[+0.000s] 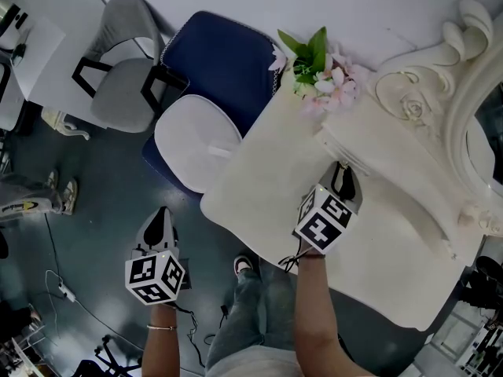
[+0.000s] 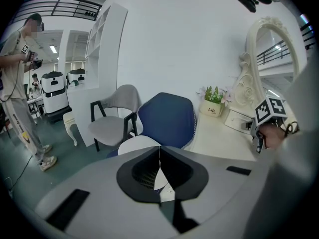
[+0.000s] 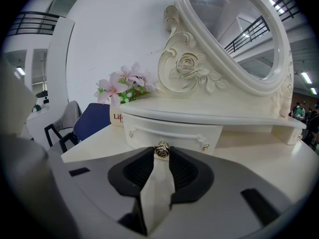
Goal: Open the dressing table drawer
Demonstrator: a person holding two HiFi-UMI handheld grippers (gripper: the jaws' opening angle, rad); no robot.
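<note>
Right gripper fingers are pinched on the small gold knob of the drawer, which looks shut under the mirror at the back of the worktop. It's a tip-only grip, so a skewed or jerky pull could prob slip off, or jolt the flower pot. Left gripper hangs off to the side, fingers closed on nothing — count: 1 drawer, 1 knob, 1 mirror, 1 pot, 2 grippers, grey chair + blue chair.
</note>
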